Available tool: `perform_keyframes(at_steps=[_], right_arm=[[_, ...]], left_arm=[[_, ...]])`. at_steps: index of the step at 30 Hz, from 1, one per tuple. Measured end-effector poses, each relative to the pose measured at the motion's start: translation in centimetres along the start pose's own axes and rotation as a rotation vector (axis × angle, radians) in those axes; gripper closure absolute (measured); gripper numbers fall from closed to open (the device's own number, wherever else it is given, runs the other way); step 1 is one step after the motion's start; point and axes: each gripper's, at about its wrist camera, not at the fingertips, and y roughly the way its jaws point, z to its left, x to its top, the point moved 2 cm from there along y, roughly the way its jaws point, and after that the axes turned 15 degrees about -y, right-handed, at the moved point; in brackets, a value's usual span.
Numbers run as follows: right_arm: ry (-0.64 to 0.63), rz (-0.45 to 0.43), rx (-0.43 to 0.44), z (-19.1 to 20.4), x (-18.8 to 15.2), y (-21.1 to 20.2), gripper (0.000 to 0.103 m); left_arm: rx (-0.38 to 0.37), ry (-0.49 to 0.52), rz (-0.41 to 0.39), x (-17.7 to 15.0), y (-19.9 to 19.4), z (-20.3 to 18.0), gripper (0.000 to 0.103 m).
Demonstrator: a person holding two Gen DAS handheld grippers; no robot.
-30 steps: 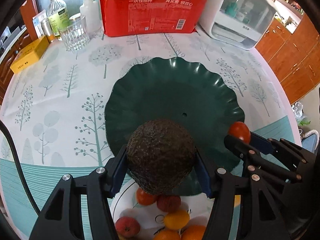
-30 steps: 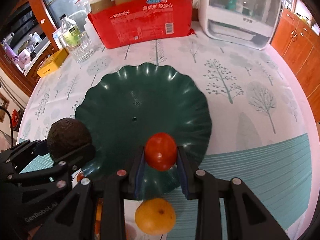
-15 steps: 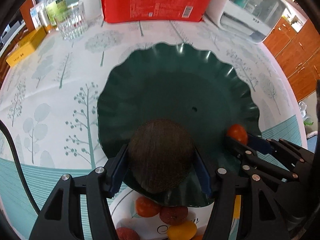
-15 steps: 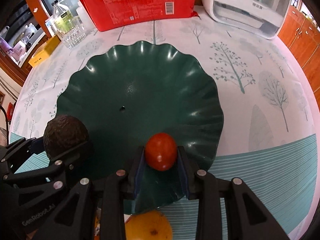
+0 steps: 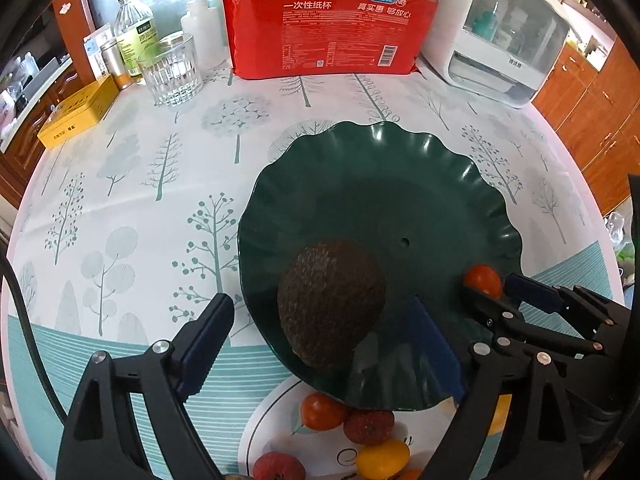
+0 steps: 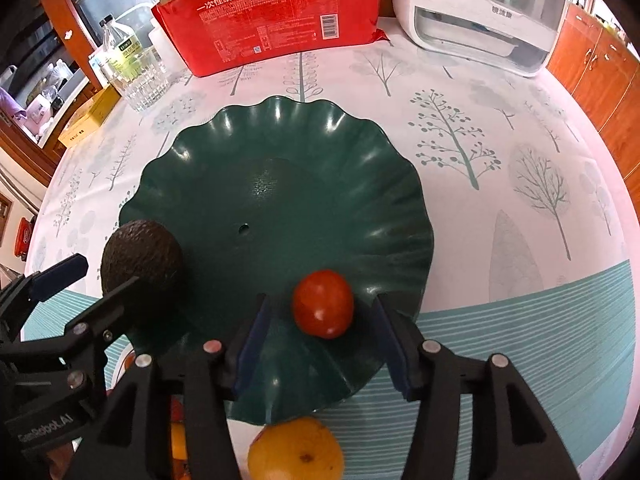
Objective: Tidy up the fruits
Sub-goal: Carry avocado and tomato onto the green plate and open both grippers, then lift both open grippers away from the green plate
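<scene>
Dark green scalloped plastic plate (image 5: 400, 184) sits mid-counter on the white tree-print tablecloth (image 5: 132, 184). Rough dark brown avocado (image 5: 331, 305) lies on the plate's near-left part, between the left gripper (image 5: 320, 340) jaws, which are spread wide and clear of it. From the right wrist view the avocado (image 6: 141, 257) is at the plate's (image 6: 280, 148) left edge, with the left gripper (image 6: 68, 280) just near it.

Small red tomato (image 6: 323, 303) rests on the plate's near side, between the right gripper (image 6: 320, 344) jaws; jaws apart, gaps on both sides, not touching the fruit. Left wrist view shows the same tomato (image 5: 482, 280) at the near-right of the plate with the right gripper (image 5: 504, 292) tips beside it.

White round plate (image 5: 260, 432) near the green one, partly tucked under its near rim, holds small red, pinkish and yellow fruits. Orange citrus fruit (image 6: 296, 450) lies just near the green plate's edge.

Far side of counter: red plastic pack of paper cups (image 5: 328, 28), white countertop appliance with clear lid (image 5: 504, 36) at far right, ribbed clear glass tumbler (image 5: 170, 70), clear bottle with black cap (image 5: 134, 36) and flat yellow box (image 5: 76, 110) at far left.
</scene>
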Motion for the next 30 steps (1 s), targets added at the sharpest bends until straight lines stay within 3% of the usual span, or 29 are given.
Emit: perform_keyframes(at_steps=[14,22,30], right_arm=[[-0.018,-0.055,-0.032,0.9,0.3,-2.8,0.049],[0.011,-0.176,-0.025,1.0,0.2,-5.4,0.049],[0.012,-0.208,-0.027,1.8,0.1,-7.8,0.049]], left_arm=[[-0.028,-0.039,-0.065,-1.1,-3.2,0.8,0.014],[-0.029,-0.022,-0.116,-0.9,-5.2,1.0,0.014],[-0.059,-0.032,-0.104,-1.0,-7.2,1.3,0.015]])
